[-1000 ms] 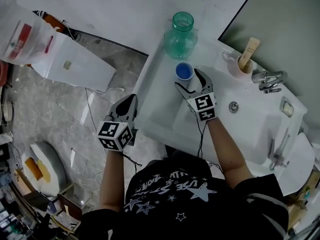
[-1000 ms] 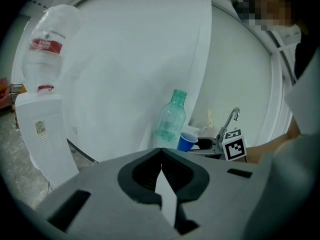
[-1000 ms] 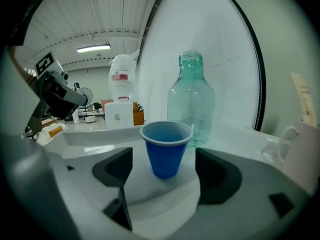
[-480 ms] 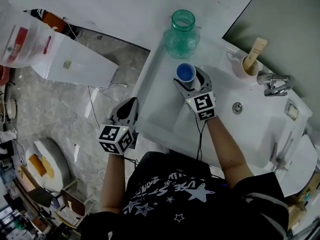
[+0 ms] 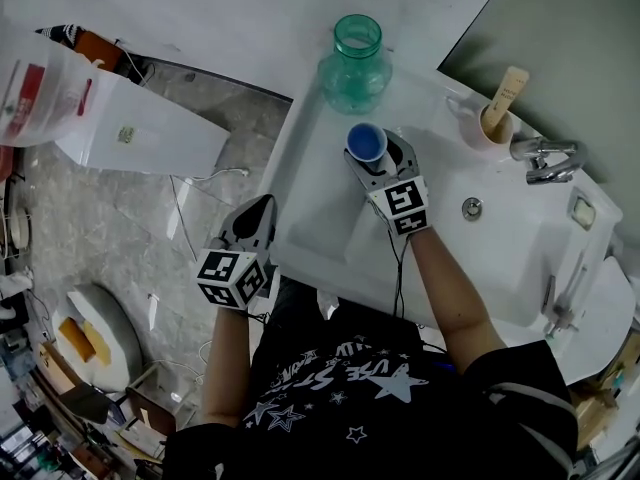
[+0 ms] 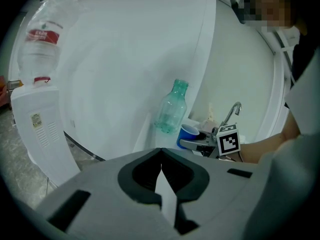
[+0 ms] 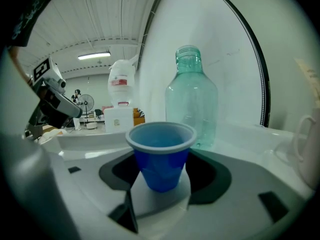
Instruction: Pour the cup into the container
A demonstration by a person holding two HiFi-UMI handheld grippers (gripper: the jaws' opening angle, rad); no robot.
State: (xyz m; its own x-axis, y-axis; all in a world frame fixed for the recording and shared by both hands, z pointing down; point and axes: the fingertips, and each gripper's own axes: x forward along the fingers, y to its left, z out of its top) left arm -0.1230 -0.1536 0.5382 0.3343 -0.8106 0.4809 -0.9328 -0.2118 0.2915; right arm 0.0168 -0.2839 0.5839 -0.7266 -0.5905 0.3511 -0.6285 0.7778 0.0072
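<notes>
The cup [image 5: 367, 142] stands on the sink [image 5: 500, 238] ledge, just before the bottle [image 5: 355, 63]. The right gripper [image 5: 378, 158] is closing around it, not yet pressing. The left gripper [image 5: 258, 213], jaws together and empty, hangs beside the sink's left edge.

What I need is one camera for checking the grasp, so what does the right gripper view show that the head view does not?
Only the right gripper view: side-on, the blue cup standing between the closing jaws of the right gripper, with gaps left at both pads, and a ceiling light far behind. Only the head view: the faucet, the sink basin and the person's black shirt. Both: the cup, the green bottle behind it, the white water dispenser and the left gripper.
</notes>
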